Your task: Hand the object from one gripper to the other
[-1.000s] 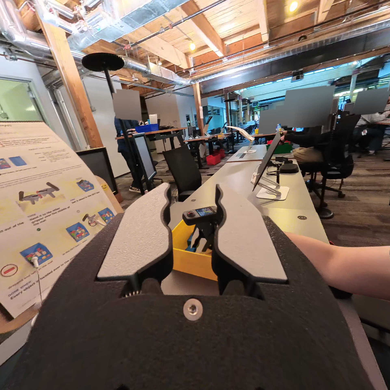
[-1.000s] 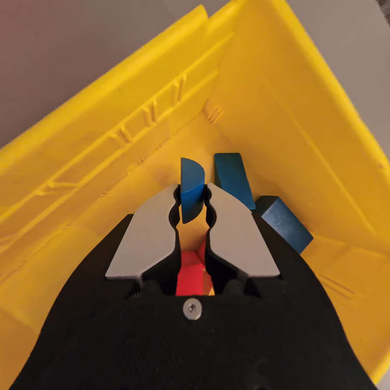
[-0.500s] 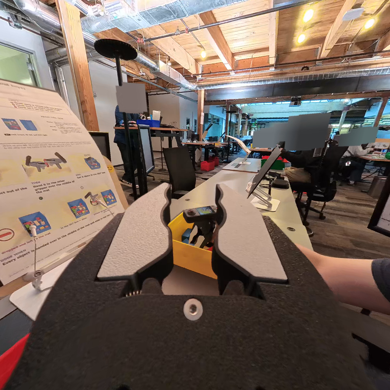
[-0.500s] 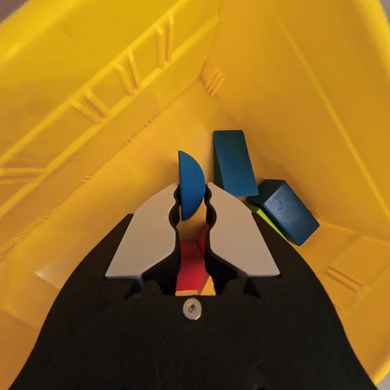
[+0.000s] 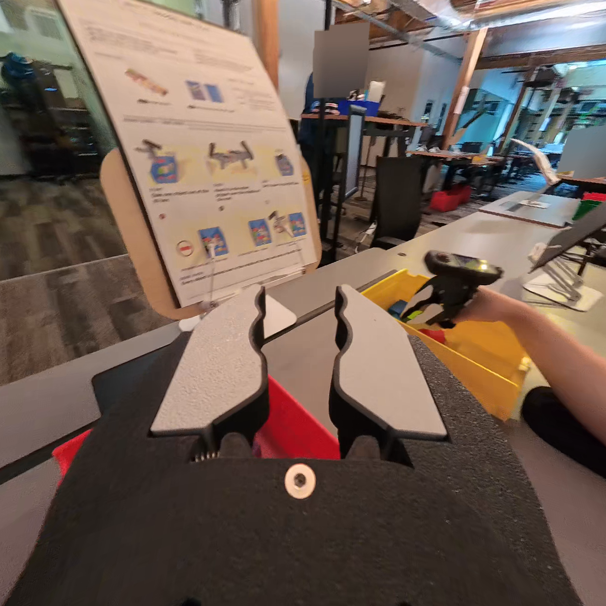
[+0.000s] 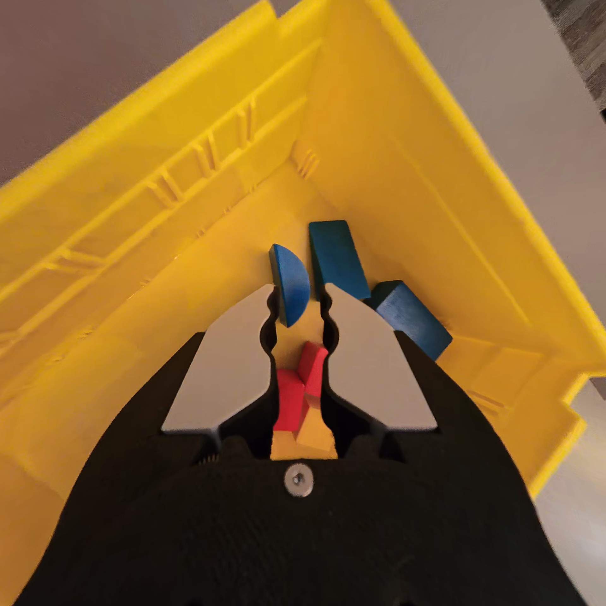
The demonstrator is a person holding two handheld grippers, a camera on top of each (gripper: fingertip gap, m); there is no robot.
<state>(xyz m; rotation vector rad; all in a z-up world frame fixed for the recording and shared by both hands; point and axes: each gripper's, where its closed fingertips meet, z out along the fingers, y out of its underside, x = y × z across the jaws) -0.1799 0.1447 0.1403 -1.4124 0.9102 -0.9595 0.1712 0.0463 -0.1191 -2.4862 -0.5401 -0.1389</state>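
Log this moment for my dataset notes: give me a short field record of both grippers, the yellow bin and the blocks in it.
left gripper: open, empty, a red bin showing below it
right gripper: open, reaching down into the yellow bin
blue half-round block: between the right gripper's fingertips, against one finger, a gap to the other, so not clamped
other blocks in bin: dark blue wedge, dark blue block, red block
handover: not yet done

red block [image 6: 300, 390] half behind fingers
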